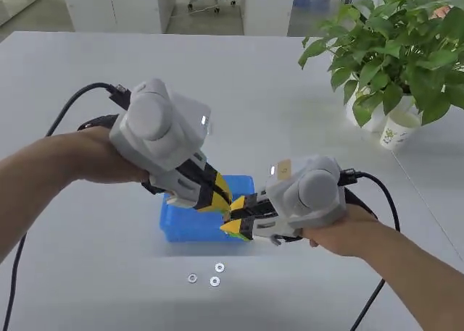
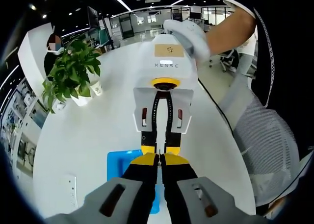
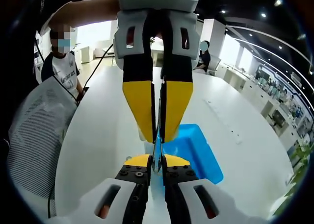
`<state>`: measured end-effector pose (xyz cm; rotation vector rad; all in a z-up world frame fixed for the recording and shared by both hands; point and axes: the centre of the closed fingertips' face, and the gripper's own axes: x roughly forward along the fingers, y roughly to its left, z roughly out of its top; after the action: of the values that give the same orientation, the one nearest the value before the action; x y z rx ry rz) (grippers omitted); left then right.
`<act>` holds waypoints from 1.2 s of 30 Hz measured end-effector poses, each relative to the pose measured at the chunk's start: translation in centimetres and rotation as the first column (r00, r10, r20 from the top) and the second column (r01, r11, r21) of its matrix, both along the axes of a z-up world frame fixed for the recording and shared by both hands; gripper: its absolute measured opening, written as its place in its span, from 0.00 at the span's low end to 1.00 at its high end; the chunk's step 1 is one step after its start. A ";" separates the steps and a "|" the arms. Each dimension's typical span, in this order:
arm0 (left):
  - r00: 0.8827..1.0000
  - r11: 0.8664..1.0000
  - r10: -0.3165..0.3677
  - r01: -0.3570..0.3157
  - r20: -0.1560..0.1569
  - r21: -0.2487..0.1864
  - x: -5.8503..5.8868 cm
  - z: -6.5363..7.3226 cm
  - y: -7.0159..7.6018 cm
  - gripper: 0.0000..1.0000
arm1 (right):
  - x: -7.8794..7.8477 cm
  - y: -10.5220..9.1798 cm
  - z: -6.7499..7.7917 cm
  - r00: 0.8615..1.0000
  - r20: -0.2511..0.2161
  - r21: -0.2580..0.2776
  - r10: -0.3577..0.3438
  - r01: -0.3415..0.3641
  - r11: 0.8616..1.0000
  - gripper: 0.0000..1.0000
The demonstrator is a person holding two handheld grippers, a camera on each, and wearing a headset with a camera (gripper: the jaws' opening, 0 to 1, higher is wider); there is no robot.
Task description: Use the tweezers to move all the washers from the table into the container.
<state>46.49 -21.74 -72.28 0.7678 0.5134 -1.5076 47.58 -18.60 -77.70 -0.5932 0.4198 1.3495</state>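
Nearest the person, three washers [image 1: 214,281] are lying loose on the tabletop [image 1: 80,287], on the near side of both tool tips and just outside the near wall of the blue container [image 1: 185,226], so none is being carried at this moment. Just beyond them the left tool [image 1: 223,204] and the right tool [image 1: 233,226] are meeting tip to tip right above that container, the left one slanting down from the left hand [image 1: 101,157] and the right one reaching in from the right hand [image 1: 341,233]. In the right gripper view the thin metal tweezers [image 3: 156,158] are running straight from between the right tool's clenched jaws up into the left tool's yellow jaws, which are likewise pinching in on them, so both tools appear to be gripping the tweezers at once. That double hold is probably serving to pass or re-seat the tweezers, letting one tool line them up while the other is steadying them, before any washer is being picked. The tools are covering much of the container's inside, so whether washers are lying in it cannot be told. Far past the tool tips, a potted plant [image 1: 391,56] is standing toward the right edge of the tabletop, well apart from the work.
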 end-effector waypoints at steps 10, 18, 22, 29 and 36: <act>1.000 1.000 0.008 -0.008 0.010 0.007 2.0 -0.4 0.2 0.06 | 2.1 0.2 -0.3 1.000 0.004 0.010 -0.011 0.011 1.000 0.11; 1.000 1.000 0.014 -0.014 0.012 0.012 3.9 -1.5 -0.3 0.06 | 3.9 -0.2 -1.3 1.000 0.003 0.010 -0.027 0.027 1.000 0.11; 1.000 1.000 0.015 -0.015 0.000 0.020 4.3 -2.2 -0.3 0.06 | 4.3 -0.4 -2.3 1.000 0.007 -0.001 -0.024 0.024 1.000 0.11; 1.000 0.999 0.024 -0.023 -0.010 0.027 5.5 -3.5 -0.4 0.06 | 5.5 -0.5 -3.4 0.999 -0.013 -0.005 -0.041 0.041 0.999 0.11; 0.999 0.999 0.033 -0.032 -0.011 0.040 6.5 -4.8 -0.6 0.06 | 6.5 -0.7 -4.7 0.998 -0.024 -0.009 -0.057 0.057 0.998 0.11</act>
<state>52.99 -22.32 -77.05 0.7787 0.5634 -1.4762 54.12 -19.29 -82.41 -0.5686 0.4594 1.3024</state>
